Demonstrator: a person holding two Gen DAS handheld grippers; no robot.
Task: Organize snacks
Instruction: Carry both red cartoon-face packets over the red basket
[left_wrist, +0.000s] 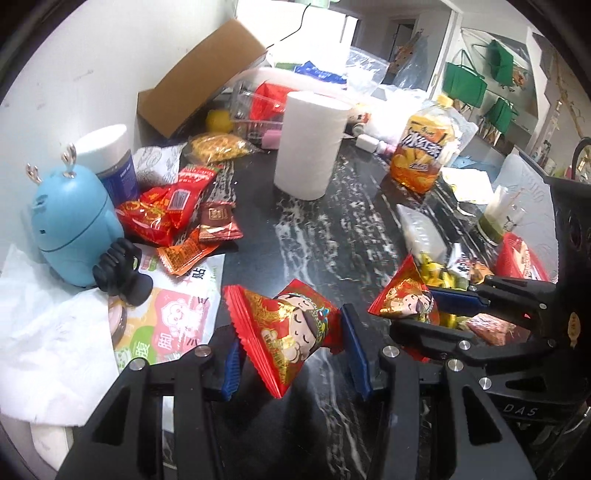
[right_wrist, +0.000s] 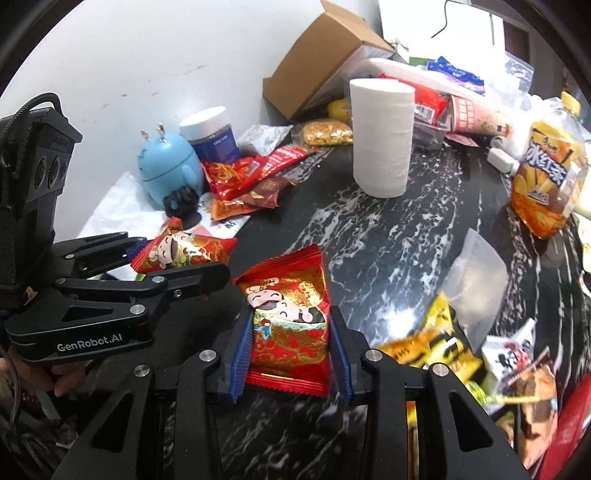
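Each gripper holds a red snack packet printed with a cartoon figure, above the black marble table (left_wrist: 332, 236). My left gripper (left_wrist: 291, 354) is shut on one red packet (left_wrist: 284, 332); the same gripper (right_wrist: 170, 258) and its packet (right_wrist: 181, 251) show at the left of the right wrist view. My right gripper (right_wrist: 291, 354) is shut on the other red packet (right_wrist: 288, 321); in the left wrist view that gripper (left_wrist: 417, 310) and its packet (left_wrist: 402, 299) are at the right. A heap of red and brown snack packets (left_wrist: 173, 210) lies at the left.
A white paper roll (left_wrist: 310, 144) stands mid-table. An orange drink bottle (left_wrist: 421, 151) stands at the right. A blue robot-shaped toy (left_wrist: 74, 221), a white-lidded jar (left_wrist: 110, 158) and a black hair clip (left_wrist: 118, 273) sit left. A cardboard box (left_wrist: 199, 81) lies behind. Yellow and mixed snacks (right_wrist: 443, 350) lie right.
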